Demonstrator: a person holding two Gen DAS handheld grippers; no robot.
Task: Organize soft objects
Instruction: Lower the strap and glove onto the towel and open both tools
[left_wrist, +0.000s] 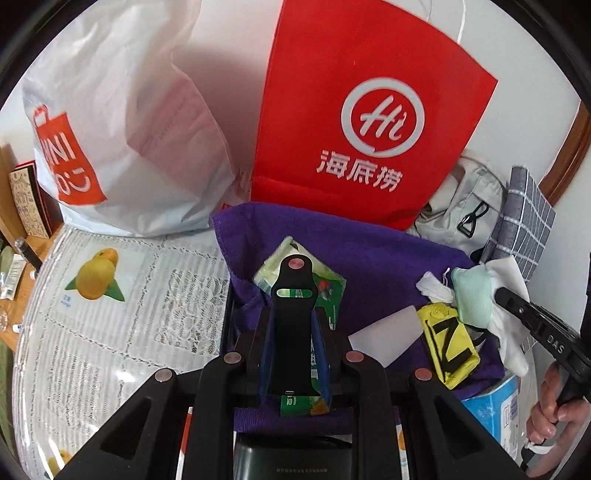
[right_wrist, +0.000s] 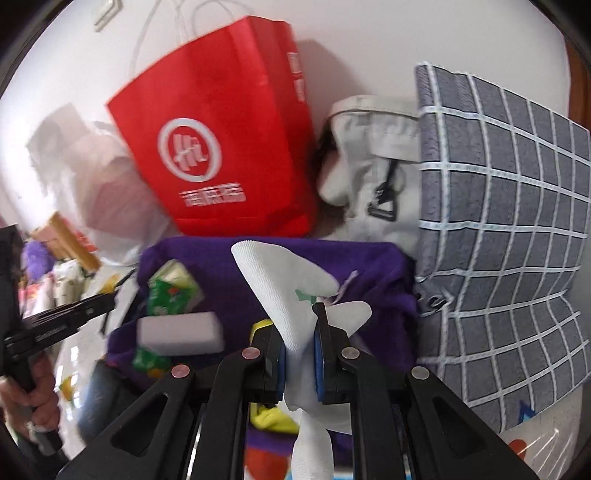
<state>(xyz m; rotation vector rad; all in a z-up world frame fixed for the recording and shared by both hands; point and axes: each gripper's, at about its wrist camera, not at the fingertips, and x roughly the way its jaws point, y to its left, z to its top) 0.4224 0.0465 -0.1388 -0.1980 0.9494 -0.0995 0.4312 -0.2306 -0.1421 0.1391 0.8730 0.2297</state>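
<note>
My left gripper (left_wrist: 293, 332) is shut on a green packet (left_wrist: 325, 291), held over a bin lined with purple cloth (left_wrist: 388, 258). A white foam block (left_wrist: 388, 332) and a yellow pouch with black letters (left_wrist: 448, 343) lie in the bin. At the right, my right gripper (left_wrist: 517, 306) is shut on a white cloth (left_wrist: 509, 343) with a mint green piece (left_wrist: 474, 295). In the right wrist view the right gripper (right_wrist: 299, 332) pinches the white cloth (right_wrist: 288, 291) above the purple cloth (right_wrist: 369, 295). There the left gripper (right_wrist: 107, 302) reaches in from the left, beside the green packet (right_wrist: 170, 291) and the foam block (right_wrist: 181, 330).
A red paper bag (left_wrist: 369, 110) and a white plastic shopping bag (left_wrist: 110, 129) stand against the wall behind the bin. A pale grey bag (right_wrist: 373, 166) and a grey checked cloth (right_wrist: 498, 221) sit at the right. A lace tablecloth with fruit prints (left_wrist: 129, 295) spreads to the left.
</note>
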